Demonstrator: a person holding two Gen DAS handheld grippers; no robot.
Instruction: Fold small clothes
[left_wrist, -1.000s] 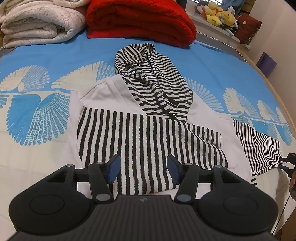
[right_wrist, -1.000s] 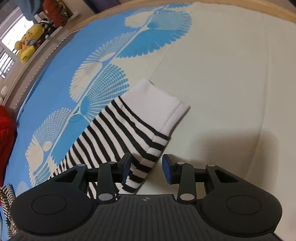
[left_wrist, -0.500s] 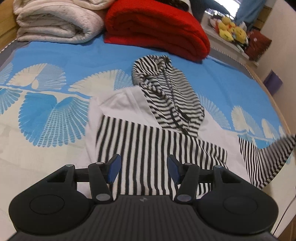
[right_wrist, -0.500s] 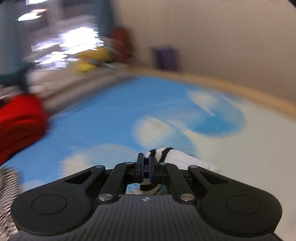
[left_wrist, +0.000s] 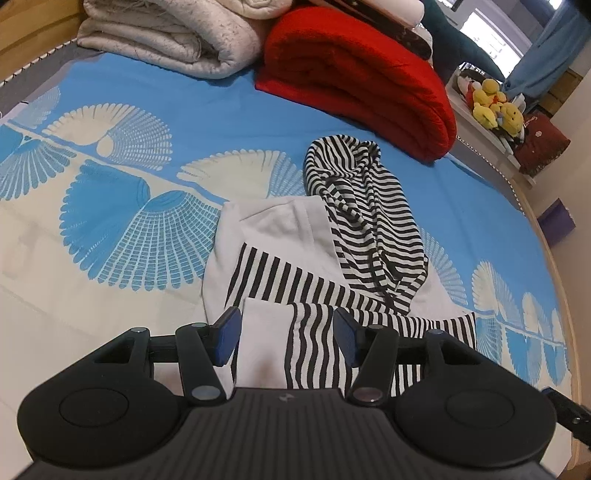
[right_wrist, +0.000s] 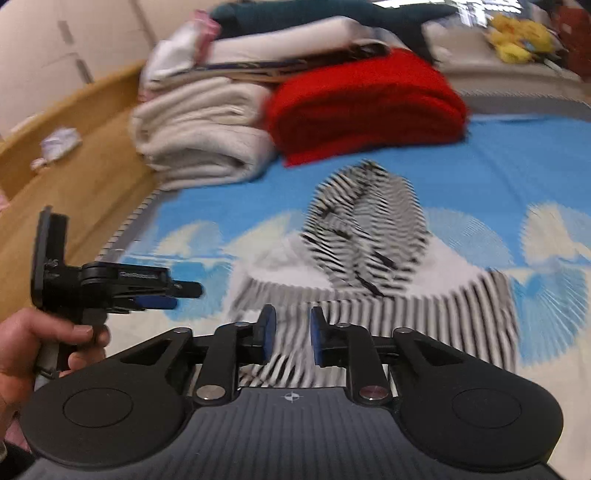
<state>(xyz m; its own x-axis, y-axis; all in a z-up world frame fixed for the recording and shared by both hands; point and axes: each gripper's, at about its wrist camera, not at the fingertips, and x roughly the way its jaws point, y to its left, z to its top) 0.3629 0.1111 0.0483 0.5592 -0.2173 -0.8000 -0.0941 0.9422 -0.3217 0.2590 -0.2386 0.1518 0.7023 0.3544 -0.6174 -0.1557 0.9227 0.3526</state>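
- Striped hoodie (left_wrist: 325, 266) lies flat on the bed (left_wrist: 155, 92), centre of the left wrist view; hood (left_wrist: 354, 192) points to the upper frame, toward the red blanket (left_wrist: 354, 74).
- One sleeve (left_wrist: 317, 343) is folded in across the lower body, with its white cuff (left_wrist: 264, 332) low in the frame, sitting between my left fingers.
- The other side looks tucked in too: the garment reads as a narrow block, white panel (left_wrist: 280, 225) at upper left of it. I judge both sleeve folds done.
- Left gripper (left_wrist: 284, 338): fingers spread wide, holding nothing, hovering over the cuff.
- Right gripper (right_wrist: 288, 339): fingers parted with a clear gap and nothing between them. That view is motion-blurred, so I can't tell if they touch the cloth.
- In the right wrist view my left hand (right_wrist: 48, 343) shows at the lower left, holding its gripper handle.
- Left to do, my guess: fold the hood down, then fold the body in half or thirds and square it up.
- Roughly mid-task.
- Folded white quilt (left_wrist: 173, 40) in the upper left, yellow plush toys (left_wrist: 495, 107) in the upper right, neither in play.
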